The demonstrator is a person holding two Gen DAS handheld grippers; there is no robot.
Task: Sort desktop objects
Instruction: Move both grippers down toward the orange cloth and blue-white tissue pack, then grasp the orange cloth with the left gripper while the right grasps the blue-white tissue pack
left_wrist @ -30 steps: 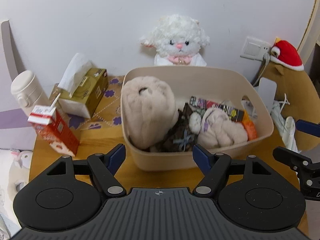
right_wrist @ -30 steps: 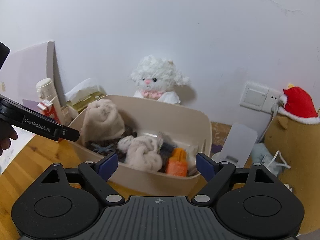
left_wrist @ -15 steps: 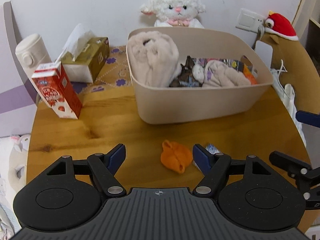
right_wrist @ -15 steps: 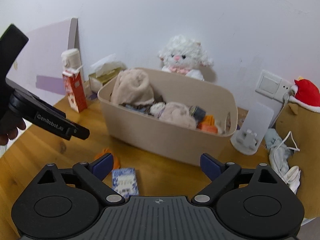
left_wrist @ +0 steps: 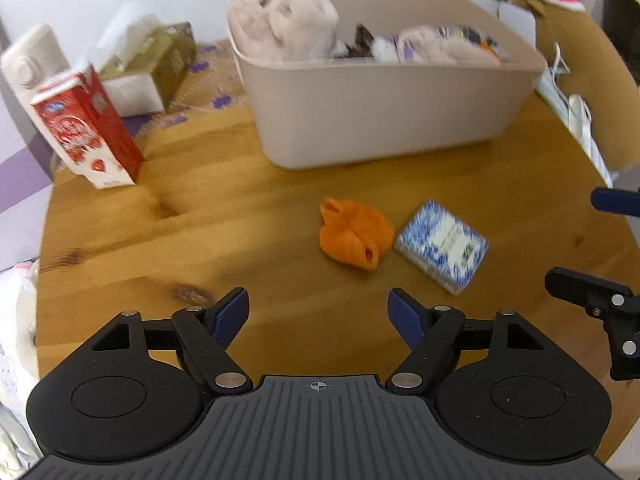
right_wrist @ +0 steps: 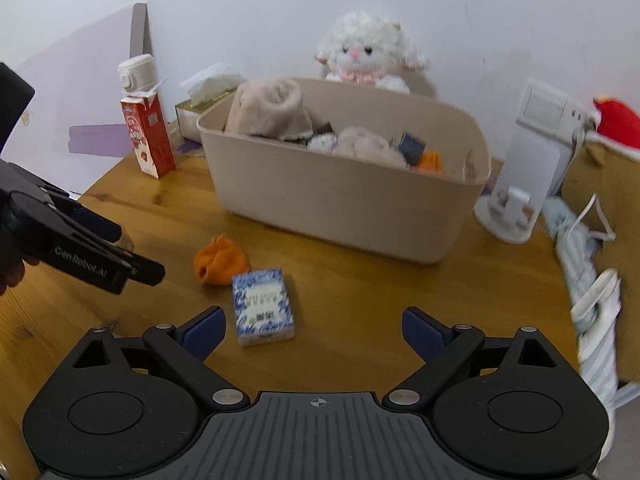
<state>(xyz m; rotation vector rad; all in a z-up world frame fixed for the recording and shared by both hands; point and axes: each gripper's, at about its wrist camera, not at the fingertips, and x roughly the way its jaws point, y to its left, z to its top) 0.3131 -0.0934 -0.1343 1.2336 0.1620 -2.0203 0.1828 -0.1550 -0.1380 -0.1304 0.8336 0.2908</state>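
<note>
A beige bin on the wooden table holds plush toys, soft cloths and small packs. In front of it lie an orange cloth bundle and a blue-and-white patterned pack. My left gripper is open and empty, above the table just short of the orange bundle. My right gripper is open and empty, with the blue pack just ahead of its left finger. The left gripper also shows at the left of the right wrist view.
A red milk carton, a tissue box and a white bottle stand at the left. A white lamb plush sits behind the bin. A white stand, cables and a brown plush with red hat are at the right.
Both grippers have pulled back and tilted down from the bin. The orange bundle and blue pack on the table have come into view in front of them.
</note>
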